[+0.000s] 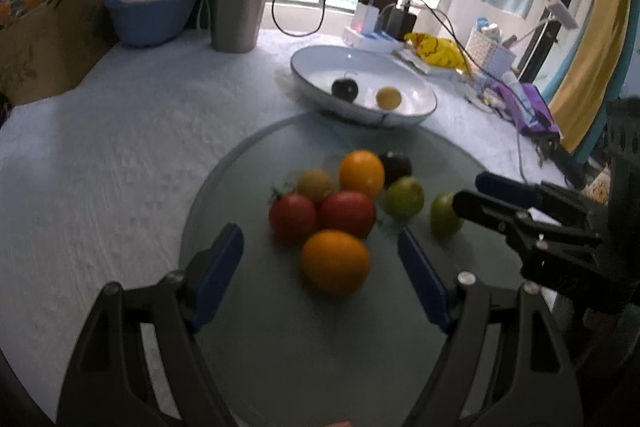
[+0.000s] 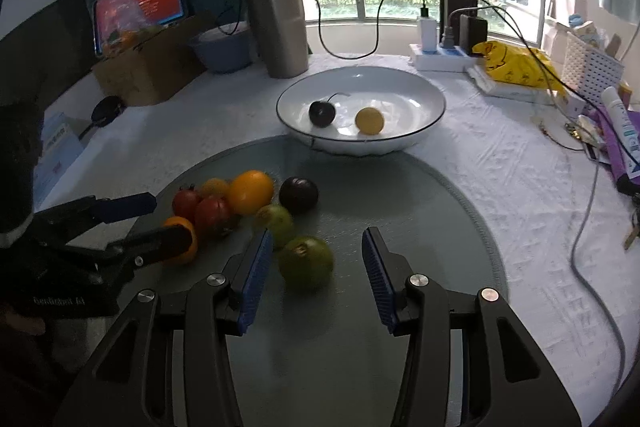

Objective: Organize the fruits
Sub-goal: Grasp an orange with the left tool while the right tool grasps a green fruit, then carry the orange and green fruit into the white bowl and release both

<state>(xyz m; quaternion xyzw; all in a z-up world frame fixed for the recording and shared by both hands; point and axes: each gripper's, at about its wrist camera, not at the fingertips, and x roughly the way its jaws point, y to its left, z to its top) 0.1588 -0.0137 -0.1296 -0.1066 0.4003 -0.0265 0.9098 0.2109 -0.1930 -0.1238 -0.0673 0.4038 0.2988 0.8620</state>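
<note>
Several small fruits lie clustered on a round glass mat (image 1: pixel 280 347) (image 2: pixel 440 211): orange (image 1: pixel 335 262), red (image 1: pixel 347 213), green (image 2: pixel 306 262) and dark ones (image 2: pixel 298 195). A white bowl (image 1: pixel 416 87) (image 2: pixel 424 95) behind the mat holds a dark cherry (image 2: pixel 321 113) and a yellow fruit (image 2: pixel 369 121). My left gripper (image 1: pixel 320 255) is open, its fingers on either side of the near orange fruit. My right gripper (image 2: pixel 318 247) is open around the near green fruit and also shows in the left wrist view (image 1: pixel 476 195).
A steel tumbler (image 2: pixel 278 27), a blue bowl (image 2: pixel 222 49) and a cardboard box (image 2: pixel 148 67) stand at the back left. A power strip (image 2: pixel 440 57), a yellow bag (image 2: pixel 516 65), cables and clutter line the right side on the white tablecloth (image 1: pixel 120 155).
</note>
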